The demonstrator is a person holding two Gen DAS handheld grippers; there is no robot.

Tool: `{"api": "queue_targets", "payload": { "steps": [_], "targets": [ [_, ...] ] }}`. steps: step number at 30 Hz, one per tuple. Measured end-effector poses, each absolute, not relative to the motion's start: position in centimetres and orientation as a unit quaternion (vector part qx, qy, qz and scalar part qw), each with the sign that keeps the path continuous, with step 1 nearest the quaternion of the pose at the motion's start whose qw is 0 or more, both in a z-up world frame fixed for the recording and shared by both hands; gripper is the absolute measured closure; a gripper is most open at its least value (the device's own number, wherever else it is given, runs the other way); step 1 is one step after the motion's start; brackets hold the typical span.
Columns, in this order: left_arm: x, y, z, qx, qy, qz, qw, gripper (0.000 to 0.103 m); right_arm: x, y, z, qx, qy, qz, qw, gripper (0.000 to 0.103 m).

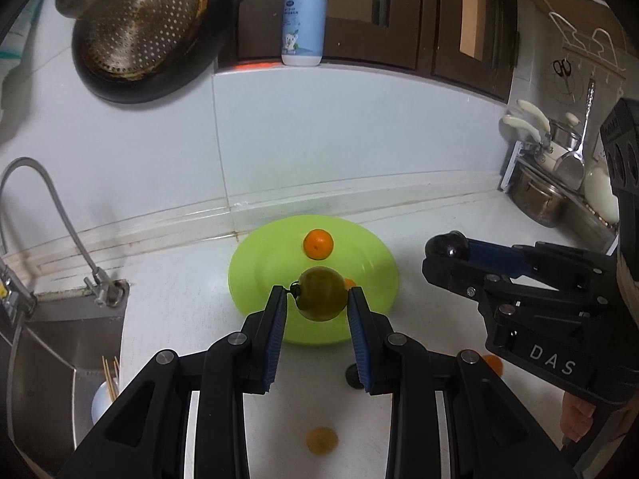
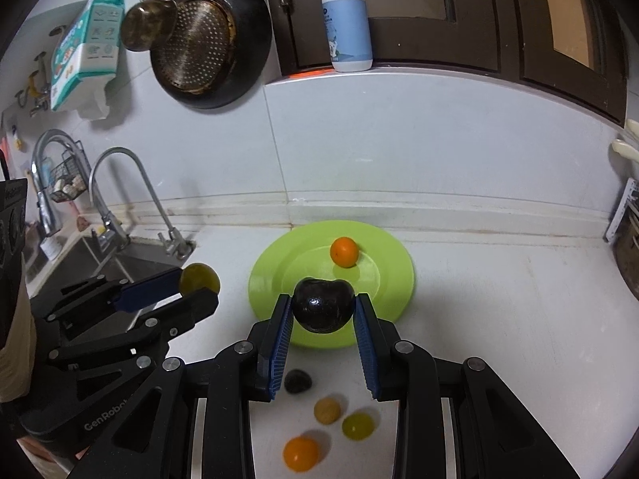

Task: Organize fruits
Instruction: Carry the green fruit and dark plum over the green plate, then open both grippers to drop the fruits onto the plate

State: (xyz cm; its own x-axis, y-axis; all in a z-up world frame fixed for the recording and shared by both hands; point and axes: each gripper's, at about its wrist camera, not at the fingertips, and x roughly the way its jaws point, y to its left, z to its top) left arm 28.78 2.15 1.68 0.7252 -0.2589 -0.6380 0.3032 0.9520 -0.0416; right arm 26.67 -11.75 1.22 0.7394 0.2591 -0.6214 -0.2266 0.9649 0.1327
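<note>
A lime green plate (image 1: 255, 275) (image 2: 391, 247) lies on the white counter near the back wall with one orange fruit (image 1: 318, 243) (image 2: 344, 252) on it. My left gripper (image 1: 319, 299) is shut on an olive-green round fruit (image 1: 322, 293) (image 2: 199, 278) above the plate's near edge. My right gripper (image 2: 323, 306) is shut on a dark purple plum (image 2: 323, 305) (image 1: 446, 244), held above the plate's near side. Loose on the counter in front lie a small dark fruit (image 2: 298, 380), a tan fruit (image 2: 327, 410), a yellow-green fruit (image 2: 358, 425) and an orange fruit (image 2: 301, 454).
A steel sink (image 1: 60, 343) with a curved tap (image 1: 60, 215) is at the left. A black pan with a strainer (image 1: 147, 28) hangs on the wall. A lotion bottle (image 1: 303, 20) stands on the ledge. Pots and utensils (image 1: 559, 183) crowd the right.
</note>
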Motion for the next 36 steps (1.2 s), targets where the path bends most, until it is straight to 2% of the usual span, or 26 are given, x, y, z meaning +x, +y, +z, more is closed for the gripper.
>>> {"api": "queue_targets", "payload": {
  "steps": [14,32,34,36],
  "targets": [
    [35.9,2.5,-1.2,0.047,0.375,-0.166,0.911,0.072,33.8,-10.8,-1.2,0.021,0.38,0.108,0.919,0.071],
    [40.6,1.9,-4.8,0.05,0.436,-0.168,0.883,0.072,39.1,-10.6,-5.5,0.018,0.44,0.09,0.893,0.071],
    [40.8,1.8,-4.8,0.053,0.437,-0.165,0.883,0.068,39.1,-10.7,-5.6,0.02,0.44,0.088,0.893,0.071],
    [40.7,1.8,-4.6,0.057,0.434,-0.16,0.885,0.059,39.2,-10.8,-5.8,0.023,0.442,0.084,0.893,0.07]
  ]
}}
